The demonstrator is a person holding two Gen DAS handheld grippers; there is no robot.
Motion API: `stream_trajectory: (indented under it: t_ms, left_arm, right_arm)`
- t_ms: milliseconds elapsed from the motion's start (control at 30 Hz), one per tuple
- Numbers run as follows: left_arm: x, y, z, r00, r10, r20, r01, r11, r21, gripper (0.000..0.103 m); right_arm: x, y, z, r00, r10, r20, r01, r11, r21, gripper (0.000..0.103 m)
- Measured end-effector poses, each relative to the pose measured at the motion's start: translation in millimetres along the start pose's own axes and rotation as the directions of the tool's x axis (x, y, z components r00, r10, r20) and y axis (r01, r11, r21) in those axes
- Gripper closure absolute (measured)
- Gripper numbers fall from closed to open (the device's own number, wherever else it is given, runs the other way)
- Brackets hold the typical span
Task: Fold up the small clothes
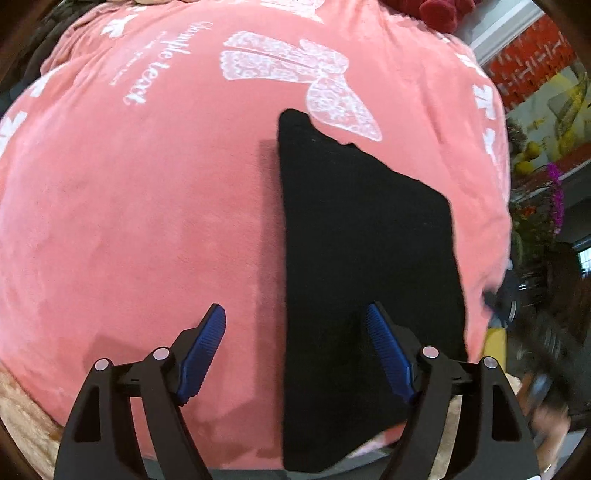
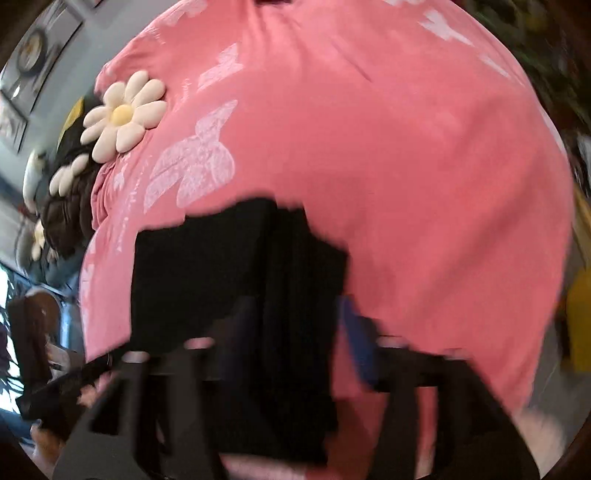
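A small black garment [image 1: 369,266] lies folded in a long strip on a pink blanket [image 1: 147,206] printed with white bows. My left gripper [image 1: 295,332] is open and empty, just above the blanket, with its right finger over the garment's near end. In the right wrist view the picture is motion-blurred. The black garment [image 2: 236,280] lies on the pink blanket [image 2: 406,177], and my right gripper [image 2: 295,325] hovers over its near part with the jaws apart. Whether cloth sits between them is hidden by blur.
A daisy-shaped cushion [image 2: 123,114] and a dark brown padded jacket [image 2: 66,214] lie at the blanket's left edge. A red plush item [image 1: 439,14] sits at the far edge. Flowers [image 1: 554,192] stand beyond the right edge. A beige surface [image 1: 22,413] shows under the blanket.
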State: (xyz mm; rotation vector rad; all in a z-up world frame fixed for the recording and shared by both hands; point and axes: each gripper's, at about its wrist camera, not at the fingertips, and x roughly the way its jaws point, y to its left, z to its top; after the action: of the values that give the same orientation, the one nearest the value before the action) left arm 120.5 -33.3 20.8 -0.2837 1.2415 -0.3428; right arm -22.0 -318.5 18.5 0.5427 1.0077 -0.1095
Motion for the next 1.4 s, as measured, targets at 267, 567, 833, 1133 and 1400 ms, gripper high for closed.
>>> stream_trajectory:
  t_ms: [267, 567, 833, 1133, 1400]
  left_arm:
    - [27.7, 6.9, -15.1, 0.981, -0.138, -0.135, 0.112, 0.977, -0.183, 0.052]
    - [10.8, 4.7, -8.0, 0.992, -0.029, -0.123, 0.017, 0.995, -0.101, 0.04]
    - [36.9, 6.3, 28.4, 0.99, -0.096, -0.102, 0.078, 0.983, -0.166, 0.025]
    - [4.8, 14.7, 52.8, 0.965, -0.257, 0.046, 0.261, 0.955, -0.143, 0.076]
    - [4.7, 42.1, 52.9, 0.999, -0.053, 0.011, 0.054, 0.993, -0.104, 0.041]
  right_arm:
    - [-0.6, 29.4, -32.4, 0.995, 0.041, -0.091, -0.045, 0.998, -0.05, 0.092]
    - [2.7, -2.5, -34.9, 0.984, -0.058, -0.17, 0.064, 0.998, 0.028, 0.08]
    - [46.4, -4.7, 26.0, 0.993, -0.015, -0.12, 0.02, 0.999, 0.048, 0.021]
    - [22.2, 51.9, 49.6, 0.987, 0.158, 0.023, -0.156, 0.986, -0.061, 0.081]
    - [61.8, 36.4, 41.4, 0.995, 0.094, -0.023, -0.092, 0.994, 0.062, 0.052]
